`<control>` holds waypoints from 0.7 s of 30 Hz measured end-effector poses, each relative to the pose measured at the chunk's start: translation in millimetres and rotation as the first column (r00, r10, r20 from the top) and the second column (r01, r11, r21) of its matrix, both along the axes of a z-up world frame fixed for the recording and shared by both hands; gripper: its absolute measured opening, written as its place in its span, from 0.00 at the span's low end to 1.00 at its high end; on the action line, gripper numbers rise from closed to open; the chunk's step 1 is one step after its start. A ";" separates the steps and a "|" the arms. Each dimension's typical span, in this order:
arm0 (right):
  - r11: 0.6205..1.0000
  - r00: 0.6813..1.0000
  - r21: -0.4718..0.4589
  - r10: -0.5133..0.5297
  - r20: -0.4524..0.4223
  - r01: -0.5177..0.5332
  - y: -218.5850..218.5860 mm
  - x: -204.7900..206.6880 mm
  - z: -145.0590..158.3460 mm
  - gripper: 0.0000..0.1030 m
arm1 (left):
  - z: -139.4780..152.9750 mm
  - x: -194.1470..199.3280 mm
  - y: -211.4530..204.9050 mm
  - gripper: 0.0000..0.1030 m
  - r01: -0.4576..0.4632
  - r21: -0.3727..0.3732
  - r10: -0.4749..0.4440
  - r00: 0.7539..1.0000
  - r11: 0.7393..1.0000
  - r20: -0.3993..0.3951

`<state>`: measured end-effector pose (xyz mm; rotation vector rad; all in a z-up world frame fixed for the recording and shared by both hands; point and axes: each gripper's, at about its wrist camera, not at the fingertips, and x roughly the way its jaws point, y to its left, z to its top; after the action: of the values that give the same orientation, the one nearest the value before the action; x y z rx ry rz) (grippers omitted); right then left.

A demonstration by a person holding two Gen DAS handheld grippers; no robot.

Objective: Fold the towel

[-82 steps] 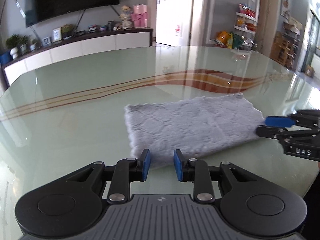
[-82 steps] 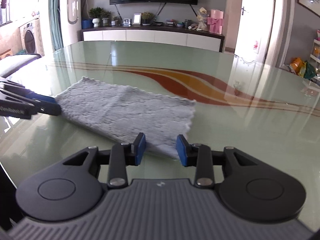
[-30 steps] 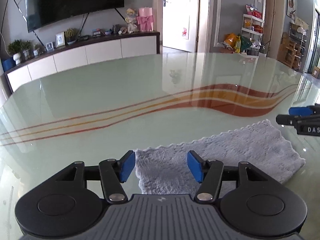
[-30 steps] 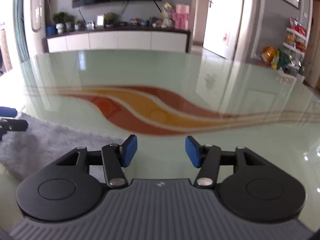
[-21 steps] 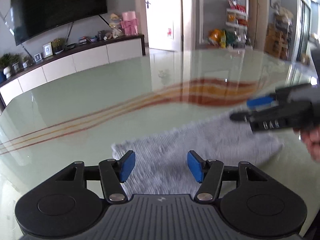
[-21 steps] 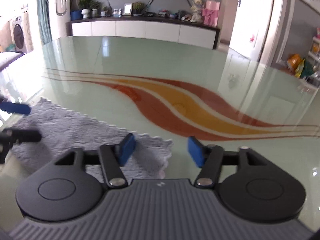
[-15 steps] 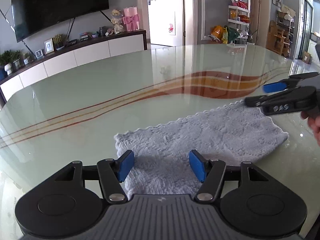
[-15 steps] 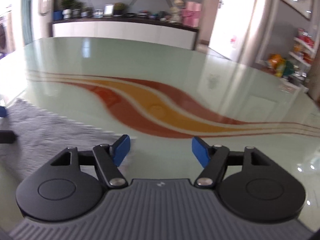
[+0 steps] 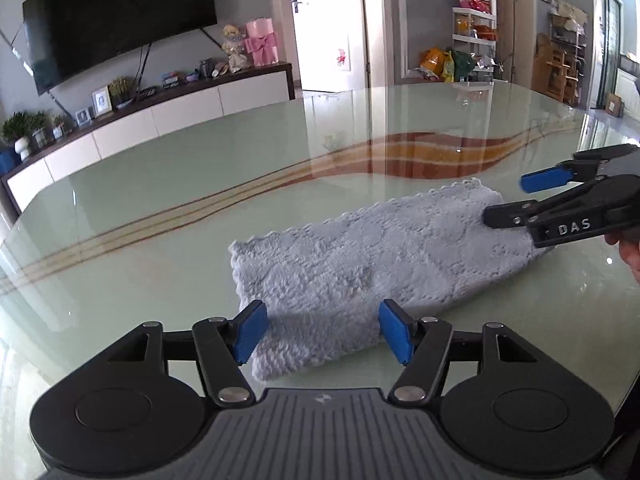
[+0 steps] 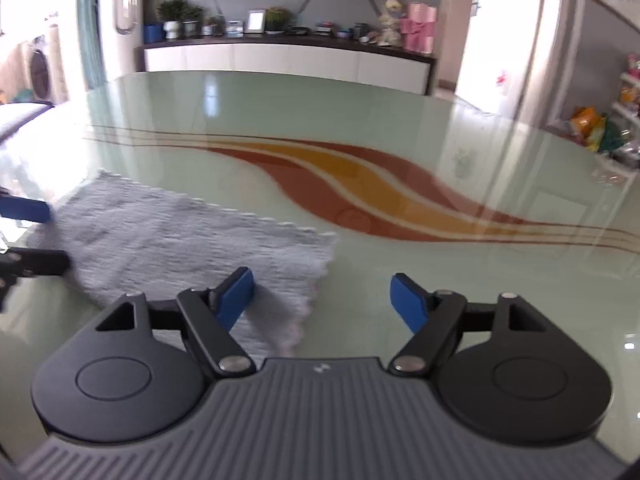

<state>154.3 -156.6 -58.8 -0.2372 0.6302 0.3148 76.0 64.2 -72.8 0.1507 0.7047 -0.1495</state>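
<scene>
Across the glossy pale-green glass worktop (image 9: 160,184), with its red and orange wave pattern, lies a folded grey towel (image 9: 360,256), flat and long, its scalloped edge on the far side. Behind the worktop a long white sideboard (image 9: 168,112) carries potted plants, photo frames and a pink gift box (image 9: 262,42) with a bow, under a wall-mounted television (image 9: 116,16). A wire shelf rack (image 9: 474,36) beside the doorway holds packets and bags; what they contain is too small to tell.

At the near short end of the towel the left tool (image 9: 320,332) hovers with its blue pads spread to either side of the cloth; its jaws are opening and press on nothing. At the opposite end the right tool (image 10: 322,298) is over the towel's corner, its jaws opening wide: its left pad (image 10: 234,294) is above the cloth and its right pad (image 10: 408,302) above bare glass, gripping nothing. From the left wrist view the right tool (image 9: 516,200) appears side-on above the towel's far end, a hand (image 9: 630,244) behind it.
</scene>
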 end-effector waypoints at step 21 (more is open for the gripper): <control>0.976 0.976 0.040 0.212 0.050 -0.214 59.8 -51.9 3.9 0.72 | 13.8 -5.6 -6.1 0.65 -0.012 -0.076 0.015 0.999 0.997 0.041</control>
<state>102.4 -96.7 -54.9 -0.2680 0.5530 0.5282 70.5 58.1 -59.0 0.0764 0.6576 -0.1590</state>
